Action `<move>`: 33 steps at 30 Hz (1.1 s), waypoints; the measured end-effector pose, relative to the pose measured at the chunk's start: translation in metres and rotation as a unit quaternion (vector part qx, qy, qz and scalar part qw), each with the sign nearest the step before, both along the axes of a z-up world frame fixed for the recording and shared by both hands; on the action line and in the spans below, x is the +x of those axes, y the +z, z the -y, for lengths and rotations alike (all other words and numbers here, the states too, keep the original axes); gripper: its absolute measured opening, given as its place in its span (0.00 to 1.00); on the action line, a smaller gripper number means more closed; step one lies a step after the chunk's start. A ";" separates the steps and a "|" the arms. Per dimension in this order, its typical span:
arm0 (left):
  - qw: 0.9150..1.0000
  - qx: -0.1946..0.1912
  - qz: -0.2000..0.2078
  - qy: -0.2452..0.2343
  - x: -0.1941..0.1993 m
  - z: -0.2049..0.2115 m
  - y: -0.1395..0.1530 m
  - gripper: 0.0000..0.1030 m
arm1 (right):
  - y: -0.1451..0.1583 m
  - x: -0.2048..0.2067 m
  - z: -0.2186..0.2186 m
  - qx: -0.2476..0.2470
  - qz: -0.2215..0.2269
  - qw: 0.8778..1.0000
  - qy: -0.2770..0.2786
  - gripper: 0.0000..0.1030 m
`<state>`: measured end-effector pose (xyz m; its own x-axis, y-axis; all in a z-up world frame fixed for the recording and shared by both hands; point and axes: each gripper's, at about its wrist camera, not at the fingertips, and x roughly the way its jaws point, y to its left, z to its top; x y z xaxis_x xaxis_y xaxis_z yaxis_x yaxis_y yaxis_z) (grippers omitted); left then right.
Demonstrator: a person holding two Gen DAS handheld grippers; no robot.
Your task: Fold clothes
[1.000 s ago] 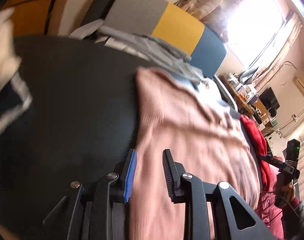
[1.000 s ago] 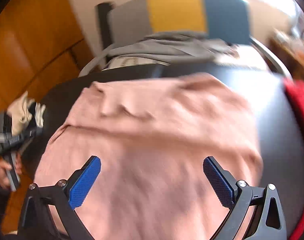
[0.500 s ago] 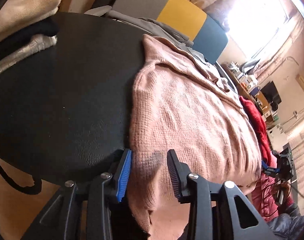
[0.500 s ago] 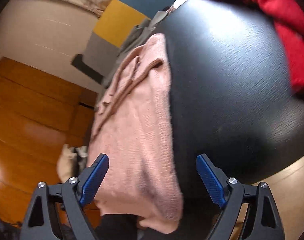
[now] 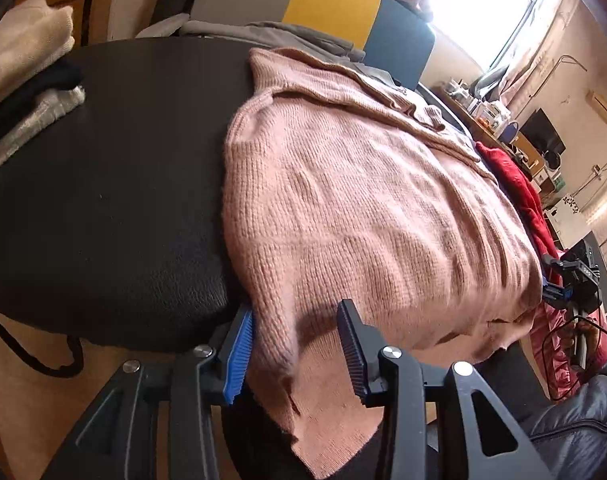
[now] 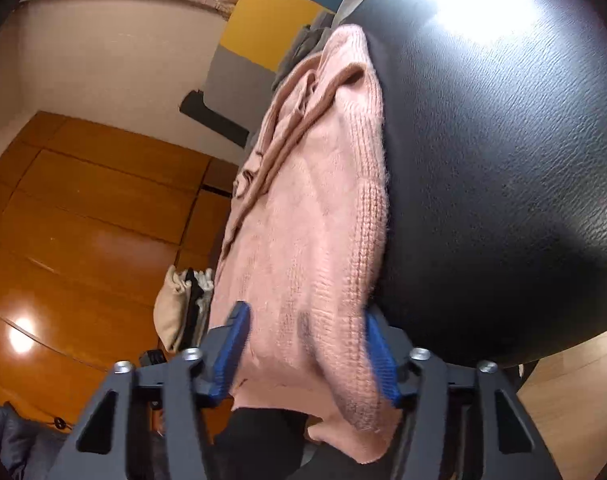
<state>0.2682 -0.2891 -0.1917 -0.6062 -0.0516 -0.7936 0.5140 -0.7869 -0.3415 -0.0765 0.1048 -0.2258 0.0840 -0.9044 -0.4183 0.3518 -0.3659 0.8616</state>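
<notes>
Pink knit sweater [image 5: 367, 208] lies spread across the black leather-textured surface [image 5: 115, 184], its near hem hanging over the edge. At one corner of that hem the left hand-held gripper [image 5: 299, 356] is opening, one pad clear of the fabric between its jaws. At the other corner (red garment [image 5: 515, 184] lying beyond), the right hand-held gripper [image 6: 307, 356] is closing, both pads against the bunched knit.
</notes>
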 end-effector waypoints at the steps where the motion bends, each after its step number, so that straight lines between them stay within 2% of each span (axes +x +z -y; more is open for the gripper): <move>1: 1.000 0.007 0.003 0.002 0.000 0.000 -0.001 0.39 | -0.002 0.001 0.003 0.006 0.000 1.000 0.004 0.39; 4: 0.999 0.030 0.013 0.006 -0.001 -0.002 -0.008 0.39 | -0.006 0.004 0.009 0.017 0.000 1.000 0.013 0.24; 12: 0.998 0.060 0.022 0.023 0.000 0.000 -0.014 0.39 | -0.014 0.007 0.012 0.005 -0.002 1.000 0.013 0.24; 13: 0.998 0.058 0.030 0.027 -0.001 0.000 -0.015 0.35 | -0.014 0.008 0.012 0.005 -0.004 1.000 0.012 0.24; 14: 0.997 0.051 0.042 0.033 -0.002 0.000 -0.015 0.23 | -0.014 0.008 0.011 0.008 -0.003 1.000 0.012 0.24; 15: 0.997 0.051 0.048 0.034 -0.003 0.000 -0.015 0.20 | -0.013 0.008 0.011 0.013 -0.002 1.000 0.012 0.24; 16: 0.997 0.056 0.049 0.031 -0.003 0.000 -0.015 0.08 | -0.011 0.008 0.013 0.024 -0.002 1.000 0.010 0.21; 19: 0.997 0.070 0.041 0.017 -0.003 -0.002 -0.014 0.07 | -0.006 0.011 0.018 0.055 -0.007 0.998 0.007 0.15; 25: 0.989 0.140 -0.040 -0.030 -0.006 0.008 0.004 0.07 | 0.004 0.020 0.033 0.101 -0.024 0.994 0.046 0.14; 30: 0.974 0.176 -0.123 -0.074 -0.018 0.025 0.037 0.07 | 0.030 0.015 0.048 0.051 -0.034 0.997 0.054 0.14; 33: 0.965 0.188 -0.163 -0.080 -0.032 0.045 0.056 0.07 | 0.043 0.008 0.062 0.028 -0.038 0.997 0.060 0.14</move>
<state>0.2358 -0.3342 -0.1360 -0.8031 0.3178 -0.5040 0.2129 -0.6370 -0.7409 -0.0681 0.0424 -0.1824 0.1570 -0.8651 -0.4763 0.4592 -0.3630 0.8107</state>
